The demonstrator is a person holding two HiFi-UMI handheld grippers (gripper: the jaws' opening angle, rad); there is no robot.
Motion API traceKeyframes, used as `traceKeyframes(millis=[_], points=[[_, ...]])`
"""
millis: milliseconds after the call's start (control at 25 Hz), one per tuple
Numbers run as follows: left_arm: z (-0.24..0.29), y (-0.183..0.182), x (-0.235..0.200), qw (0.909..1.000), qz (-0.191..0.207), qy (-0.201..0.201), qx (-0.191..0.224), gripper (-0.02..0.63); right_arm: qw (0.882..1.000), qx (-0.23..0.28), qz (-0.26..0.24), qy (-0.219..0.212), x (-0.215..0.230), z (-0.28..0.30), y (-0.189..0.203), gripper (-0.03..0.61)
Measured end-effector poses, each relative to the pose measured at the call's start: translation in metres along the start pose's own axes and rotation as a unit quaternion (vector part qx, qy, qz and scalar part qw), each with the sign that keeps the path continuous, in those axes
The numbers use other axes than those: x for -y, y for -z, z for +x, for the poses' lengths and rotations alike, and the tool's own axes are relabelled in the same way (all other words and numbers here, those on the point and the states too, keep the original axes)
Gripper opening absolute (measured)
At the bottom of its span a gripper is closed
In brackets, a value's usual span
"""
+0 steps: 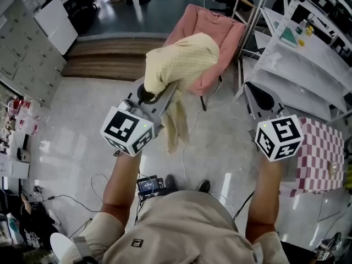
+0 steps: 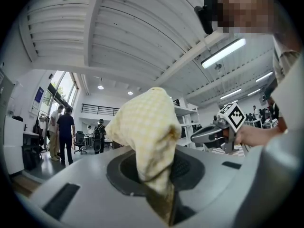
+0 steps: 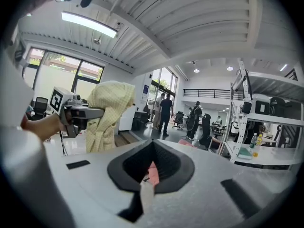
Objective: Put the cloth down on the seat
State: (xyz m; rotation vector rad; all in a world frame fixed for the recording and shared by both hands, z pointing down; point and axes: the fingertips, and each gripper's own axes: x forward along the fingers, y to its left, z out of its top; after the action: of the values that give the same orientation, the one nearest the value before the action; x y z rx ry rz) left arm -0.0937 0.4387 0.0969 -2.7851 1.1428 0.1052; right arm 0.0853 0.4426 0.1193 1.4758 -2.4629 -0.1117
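Cloth (image 1: 181, 65) hung bunched from the left gripper (image 1: 147, 95), its jaws clamped on the fabric, raised just in front of the pink chair (image 1: 220, 32) and not yet on the seat. The right gripper (image 1: 261, 98) hovered near the chair, jaws together, empty. Lowering and letting go remained.

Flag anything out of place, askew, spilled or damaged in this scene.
Nothing looks spilled or broken. The one thing out of place is the yellow cloth: it hangs bunched in mid-air from the left gripper, whose jaws pinch it, with a tail dangling below. It is not on the pink chair beyond it.
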Motion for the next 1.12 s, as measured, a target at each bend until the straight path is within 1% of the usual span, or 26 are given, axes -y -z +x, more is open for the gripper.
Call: traceKeyframes(millis=[200, 360, 640, 840, 1120], points=[[-0.001, 0.007, -0.022, 1.0, -0.003, 0.009, 0.0, 0.08, 1.0, 0.005, 0.001, 0.013, -0.007, 0.019, -0.003, -0.008], [-0.004, 0.011, -0.043, 0.9999, -0.003, 0.017, 0.002, 0.08, 1.0, 0.018, 0.013, 0.022, -0.015, 0.036, -0.009, -0.008], [-0.01, 0.012, -0.078, 0.9996, -0.003, 0.026, 0.006, 0.08, 0.999, 0.017, 0.019, 0.032, -0.029, 0.065, -0.018, -0.008], [-0.005, 0.016, -0.095, 0.9997, -0.008, 0.023, 0.008, 0.08, 0.999, 0.01, 0.015, 0.027, -0.031, 0.085, -0.019, -0.008], [0.013, 0.029, -0.117, 0.9999, -0.006, 0.013, -0.001, 0.08, 1.0, 0.012, 0.022, 0.012, -0.015, 0.122, -0.012, -0.008]])
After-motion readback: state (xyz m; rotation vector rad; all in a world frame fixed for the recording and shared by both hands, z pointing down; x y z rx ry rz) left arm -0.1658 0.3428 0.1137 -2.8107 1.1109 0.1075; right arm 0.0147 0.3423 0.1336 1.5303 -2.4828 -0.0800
